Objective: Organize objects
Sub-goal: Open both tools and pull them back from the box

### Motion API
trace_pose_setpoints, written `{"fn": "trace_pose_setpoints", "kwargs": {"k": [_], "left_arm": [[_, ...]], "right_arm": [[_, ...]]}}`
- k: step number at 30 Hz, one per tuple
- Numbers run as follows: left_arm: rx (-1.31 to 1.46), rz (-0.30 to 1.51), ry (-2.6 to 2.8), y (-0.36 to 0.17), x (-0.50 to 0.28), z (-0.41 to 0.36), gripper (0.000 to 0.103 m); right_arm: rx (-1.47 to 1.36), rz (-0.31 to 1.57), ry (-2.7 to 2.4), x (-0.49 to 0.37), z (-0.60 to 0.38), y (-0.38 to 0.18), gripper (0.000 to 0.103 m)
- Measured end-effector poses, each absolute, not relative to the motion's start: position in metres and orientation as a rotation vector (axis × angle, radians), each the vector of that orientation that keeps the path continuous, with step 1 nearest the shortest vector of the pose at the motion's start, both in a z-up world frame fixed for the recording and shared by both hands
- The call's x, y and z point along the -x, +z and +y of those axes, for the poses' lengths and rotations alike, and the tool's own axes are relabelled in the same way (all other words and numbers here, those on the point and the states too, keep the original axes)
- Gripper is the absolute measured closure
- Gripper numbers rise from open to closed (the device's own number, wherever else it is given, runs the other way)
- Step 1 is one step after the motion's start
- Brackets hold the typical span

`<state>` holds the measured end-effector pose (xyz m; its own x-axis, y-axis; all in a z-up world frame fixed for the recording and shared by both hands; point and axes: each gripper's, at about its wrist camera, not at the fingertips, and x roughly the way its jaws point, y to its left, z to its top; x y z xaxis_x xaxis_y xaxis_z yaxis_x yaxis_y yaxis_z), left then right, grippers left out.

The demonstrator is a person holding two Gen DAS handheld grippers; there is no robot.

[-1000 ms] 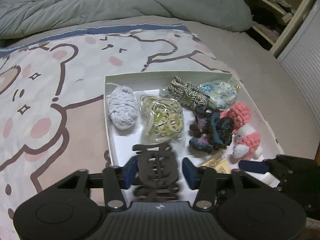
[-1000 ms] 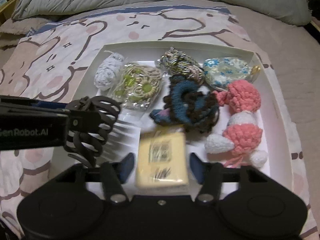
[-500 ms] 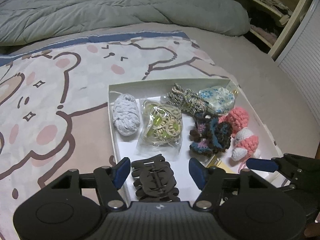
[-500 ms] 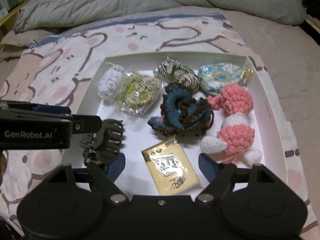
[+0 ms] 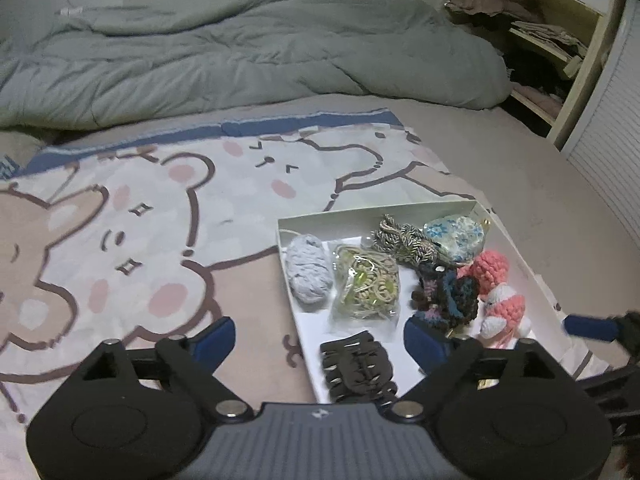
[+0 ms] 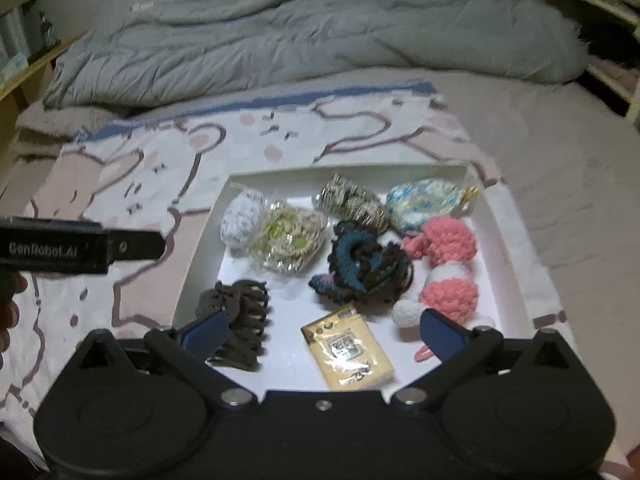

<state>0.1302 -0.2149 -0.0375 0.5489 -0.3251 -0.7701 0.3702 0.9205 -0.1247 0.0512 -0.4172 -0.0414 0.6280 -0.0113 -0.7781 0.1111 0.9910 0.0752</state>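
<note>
Claws (image 5: 320, 330) (image 6: 322, 328) opening above white tray (image 6: 496, 216), nothing between them.

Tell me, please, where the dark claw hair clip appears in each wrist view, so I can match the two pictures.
Left wrist view: the dark claw hair clip lies bottom centre, in the white tray's near corner.
Right wrist view: the clip lies lower left, partly behind a blue finger pad.
Shared landmark: the bag of beige hair ties, just beyond the clip in both.
</note>
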Motion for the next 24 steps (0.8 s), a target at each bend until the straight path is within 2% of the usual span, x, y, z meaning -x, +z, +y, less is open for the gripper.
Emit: {"fn": "trace_pose_setpoints", "kwargs": {"k": [12,24], "left_arm": [[-0.143,0.794,-0.462,-0.003,-0.082,-0.193,0.006],[-0.198,0.707,-0.440,0.009,-0.035,-0.172,0.006]], "right_arm": [[-0.078,0.802,-0.141,-0.005,-0.395,0.009,0.000],[-0.013,0.704,-0.275,0.037,-0.366,0.035,0.000]]}}
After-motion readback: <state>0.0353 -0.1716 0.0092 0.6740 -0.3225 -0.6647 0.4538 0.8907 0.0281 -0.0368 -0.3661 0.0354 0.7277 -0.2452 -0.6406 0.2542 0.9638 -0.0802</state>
